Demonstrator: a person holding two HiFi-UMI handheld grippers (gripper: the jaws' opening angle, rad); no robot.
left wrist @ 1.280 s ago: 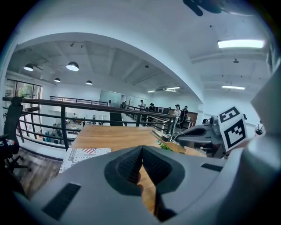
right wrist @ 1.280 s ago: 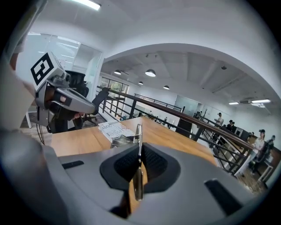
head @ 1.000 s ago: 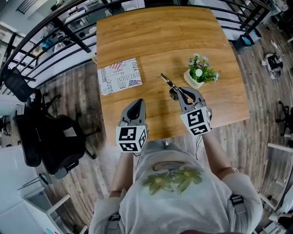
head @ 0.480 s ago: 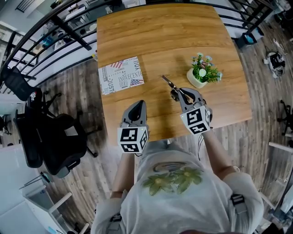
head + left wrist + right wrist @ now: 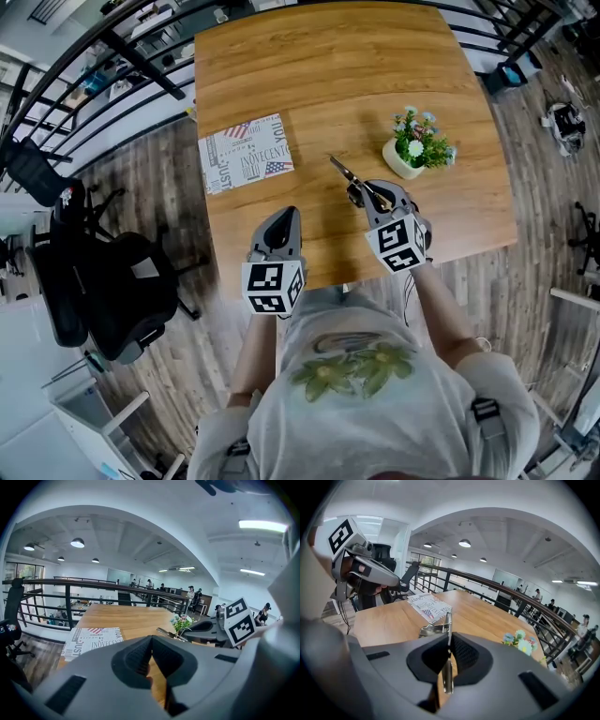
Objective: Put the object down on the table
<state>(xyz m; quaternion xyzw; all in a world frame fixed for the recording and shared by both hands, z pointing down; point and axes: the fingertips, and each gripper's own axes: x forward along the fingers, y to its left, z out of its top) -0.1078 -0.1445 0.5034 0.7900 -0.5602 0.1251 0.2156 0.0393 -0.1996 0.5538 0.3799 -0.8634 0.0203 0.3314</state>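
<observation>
Lowered slightly, right hand-held gripper (image 5: 368, 193) clamps metal tool (image 5: 341, 169).

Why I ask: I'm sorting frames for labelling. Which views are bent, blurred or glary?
Head view: sharp, evenly lit, but the lens bows the edges of the table. Left gripper view: dark corners, arched railing, bright ceiling strip blown out. Right gripper view: the metal tool in the right claw is soft up close.
</observation>
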